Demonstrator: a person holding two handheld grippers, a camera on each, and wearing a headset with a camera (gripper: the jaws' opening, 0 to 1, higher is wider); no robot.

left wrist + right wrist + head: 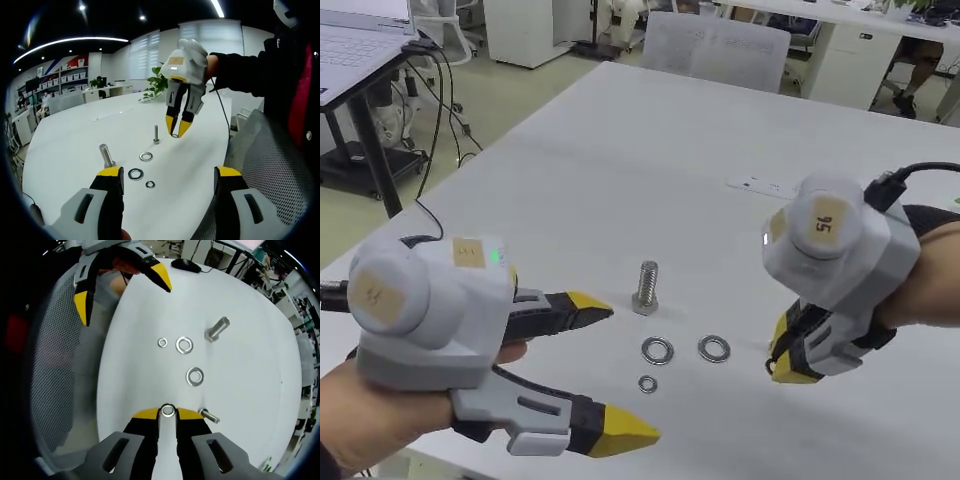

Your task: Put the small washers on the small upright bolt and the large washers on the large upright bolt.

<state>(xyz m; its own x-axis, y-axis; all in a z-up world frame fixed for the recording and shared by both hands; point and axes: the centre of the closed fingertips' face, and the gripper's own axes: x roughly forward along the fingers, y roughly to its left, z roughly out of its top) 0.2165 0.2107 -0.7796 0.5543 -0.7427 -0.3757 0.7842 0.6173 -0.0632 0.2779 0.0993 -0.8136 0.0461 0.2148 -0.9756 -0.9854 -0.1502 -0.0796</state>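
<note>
Steel small washer [168, 410] sat pinched in the tips of my right gripper [177, 131], just beside the small bolt [156, 135]. My left gripper [169, 172] stood wide open, holding nothing. Near the bench's [620, 150] front edge stood the large bolt [647, 288], with two large washers [657, 350] and a loose small washer [647, 383] lying beside it.

On the table [620, 160], the large bolt [647, 288] stood behind two large washers [657, 350] lying side by side; a small washer [647, 383] lay before the left one, the small bolt [156, 134] farther right.
</note>
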